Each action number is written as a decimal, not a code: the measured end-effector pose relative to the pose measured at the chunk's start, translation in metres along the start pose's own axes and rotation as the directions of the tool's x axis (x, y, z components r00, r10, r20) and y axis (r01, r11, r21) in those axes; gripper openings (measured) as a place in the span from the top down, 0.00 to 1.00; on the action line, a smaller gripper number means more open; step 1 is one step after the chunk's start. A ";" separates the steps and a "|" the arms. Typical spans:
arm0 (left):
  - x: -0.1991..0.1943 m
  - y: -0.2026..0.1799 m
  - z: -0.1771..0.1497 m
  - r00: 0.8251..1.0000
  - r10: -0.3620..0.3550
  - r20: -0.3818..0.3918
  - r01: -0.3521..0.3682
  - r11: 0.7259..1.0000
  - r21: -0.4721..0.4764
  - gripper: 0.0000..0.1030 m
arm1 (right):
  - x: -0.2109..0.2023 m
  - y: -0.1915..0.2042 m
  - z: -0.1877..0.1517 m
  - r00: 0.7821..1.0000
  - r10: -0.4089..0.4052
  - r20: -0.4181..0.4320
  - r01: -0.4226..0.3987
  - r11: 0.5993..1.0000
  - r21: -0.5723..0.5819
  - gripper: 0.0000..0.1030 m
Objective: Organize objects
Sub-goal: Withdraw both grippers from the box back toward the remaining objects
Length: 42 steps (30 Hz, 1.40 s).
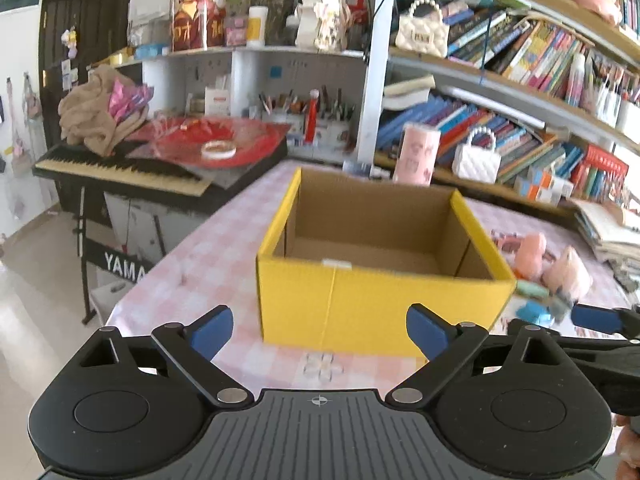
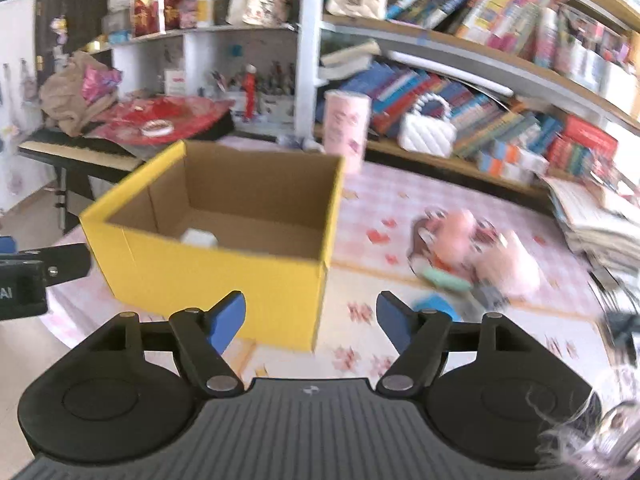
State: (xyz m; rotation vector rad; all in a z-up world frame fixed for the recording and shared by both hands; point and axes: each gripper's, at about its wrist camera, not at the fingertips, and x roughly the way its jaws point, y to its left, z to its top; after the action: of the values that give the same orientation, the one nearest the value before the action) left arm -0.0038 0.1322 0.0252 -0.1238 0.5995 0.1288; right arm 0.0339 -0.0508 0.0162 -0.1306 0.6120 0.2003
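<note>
The left gripper [image 1: 319, 330] hovers near the front wall of the yellow cardboard box [image 1: 376, 304], its blue fingers [image 1: 212, 330] spread wide with nothing between them. The right gripper [image 2: 311, 318] hangs at the box's near right corner, its fingers parted and empty too. The box stands open on the pink checked tabletop [image 1: 208, 256]; a small white object [image 2: 199, 237] lies inside it. To the right of the box, blurred pink soft toys [image 2: 476, 246] and small green and blue items lie on the tabletop.

Open yellow box [image 1: 376, 308] upright on table; small white item [image 2: 199, 237] inside.
</note>
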 end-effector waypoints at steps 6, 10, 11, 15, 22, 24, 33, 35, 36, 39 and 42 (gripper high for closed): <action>-0.003 0.003 -0.028 0.998 0.008 -0.061 -0.006 1.000 0.027 0.07 | -0.012 0.000 -0.029 0.998 -0.059 -0.033 0.060 0.998 0.028 0.28; -0.004 0.002 -0.041 0.994 -0.008 -0.107 0.014 0.999 0.052 0.07 | -0.020 0.005 -0.041 0.996 -0.077 -0.041 0.078 0.997 0.018 0.24; -0.004 0.001 -0.042 0.994 -0.011 -0.112 0.017 0.998 0.059 0.07 | -0.022 0.006 -0.043 0.996 -0.078 -0.044 0.079 0.997 0.013 0.23; -0.010 -0.003 -0.048 0.993 -0.032 -0.112 0.041 0.996 0.082 0.07 | -0.029 0.009 -0.052 0.995 -0.090 -0.051 0.090 0.996 0.002 0.19; -0.011 -0.013 -0.055 0.985 -0.093 -0.142 0.107 0.990 0.095 0.07 | -0.040 0.003 -0.064 0.988 -0.139 -0.073 0.141 0.990 0.023 0.13; -0.011 -0.017 -0.057 0.982 -0.110 -0.151 0.126 0.987 0.100 0.07 | -0.042 -0.001 -0.066 0.984 -0.156 -0.083 0.159 0.987 0.036 0.13; -0.002 -0.038 -0.059 0.968 -0.170 -0.187 0.196 0.972 0.130 0.07 | -0.045 -0.022 -0.074 0.969 -0.219 -0.116 0.229 0.970 0.083 0.12; 0.001 -0.046 -0.058 0.964 -0.184 -0.194 0.212 0.968 0.137 0.07 | -0.046 -0.029 -0.076 0.965 -0.233 -0.122 0.244 0.965 0.092 0.11; 0.003 -0.051 -0.058 0.961 -0.193 -0.198 0.223 0.965 0.141 0.07 | -0.046 -0.033 -0.077 0.962 -0.241 -0.126 0.253 0.963 0.096 0.11; 0.009 -0.067 -0.057 0.953 -0.217 -0.214 0.252 0.956 0.154 0.07 | -0.047 -0.046 -0.079 0.955 -0.263 -0.137 0.278 0.954 0.112 0.11; 0.014 -0.082 -0.056 0.946 -0.236 -0.222 0.275 0.947 0.167 0.07 | -0.046 -0.060 -0.081 0.948 -0.283 -0.146 0.302 0.945 0.127 0.11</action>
State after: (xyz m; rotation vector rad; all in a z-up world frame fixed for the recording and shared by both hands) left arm -0.0106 0.0438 -0.0218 -0.0227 0.7873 -0.1989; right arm -0.0345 -0.1306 -0.0188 -0.0902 0.7232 -0.1434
